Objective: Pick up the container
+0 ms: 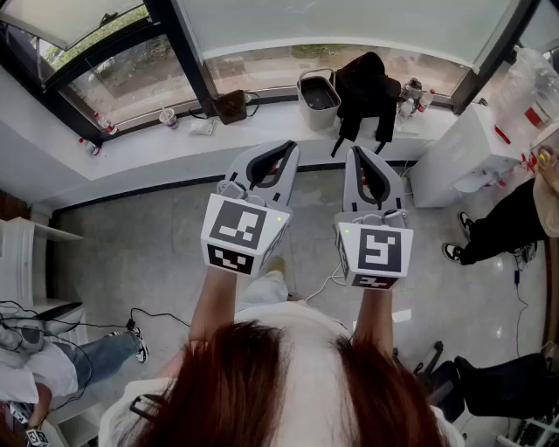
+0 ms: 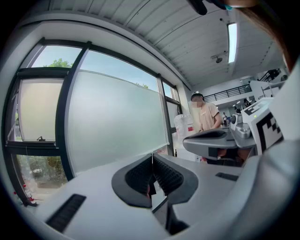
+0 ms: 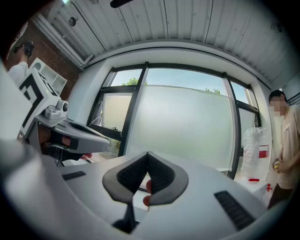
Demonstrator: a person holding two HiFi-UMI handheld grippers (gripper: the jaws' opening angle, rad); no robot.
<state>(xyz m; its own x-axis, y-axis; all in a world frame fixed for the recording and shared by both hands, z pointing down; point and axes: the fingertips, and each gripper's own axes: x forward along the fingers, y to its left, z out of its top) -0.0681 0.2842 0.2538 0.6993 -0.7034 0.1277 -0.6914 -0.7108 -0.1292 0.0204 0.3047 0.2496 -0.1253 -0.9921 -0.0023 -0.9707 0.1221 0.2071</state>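
2 grippers face the window
Left gripper and right gripper are closed, empty; container sits on the sill.

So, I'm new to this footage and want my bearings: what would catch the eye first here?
Two tools held up side by side fill the middle of the head view: the left hand-held gripper and the right hand-held gripper, each with a marker cube, jaws together and empty. Beyond them a grey container stands on the white window sill, beside a black bag.
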